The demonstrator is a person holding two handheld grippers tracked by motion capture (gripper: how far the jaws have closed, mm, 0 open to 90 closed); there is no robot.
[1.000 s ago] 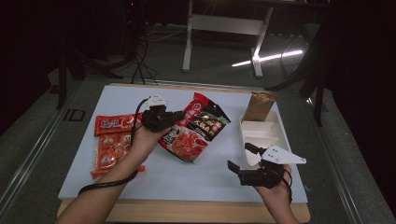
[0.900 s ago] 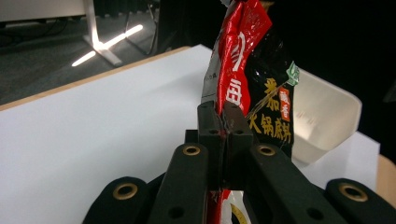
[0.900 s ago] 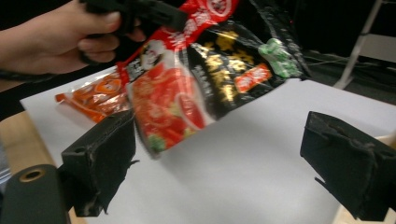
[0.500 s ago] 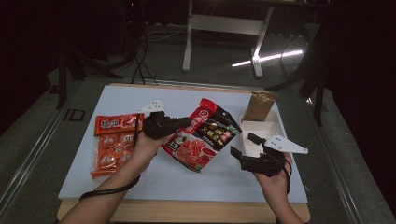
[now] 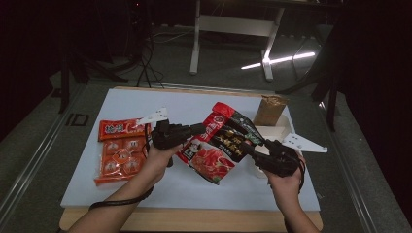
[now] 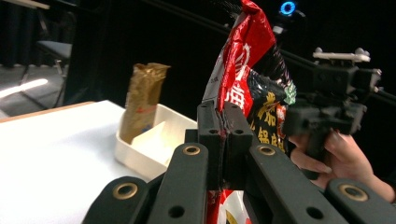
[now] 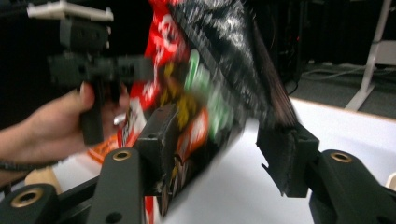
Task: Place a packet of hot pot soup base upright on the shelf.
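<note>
Red-and-black glossy foil food pouch [image 5: 218,143], printed with pictures of red food, is lifted off the white tabletop [image 5: 194,194] and hangs in the air between two hand-held grippers, roughly over the middle of the surface. The left gripper [image 5: 200,129] has its jaws pressed fully together on one edge of the pouch, which the left gripper view shows plainly [image 6: 223,135]. The right gripper [image 5: 248,145] has its jaws spread wide on either side of the pouch's far edge; in the right gripper view [image 7: 224,154] the pouch sits between them, close against one jaw and apart from the other, so it is not yet gripped from that side. As a judgement, the picking-up is done and a two-handed hold is about half made: the right jaws need to close before the pouch can be carried or set anywhere, perhaps toward the white rectangular plastic tray [image 5: 272,133] just beyond it, where a brown-gold foil packet [image 5: 269,109] stands upright. Two flat orange-red snack packets [image 5: 119,150] lie untouched at the left of the tabletop. Compared with half a second ago, the pouch is raised higher and tilted more, and the right gripper has come up from near the tabletop to meet the pouch's edge.
</note>
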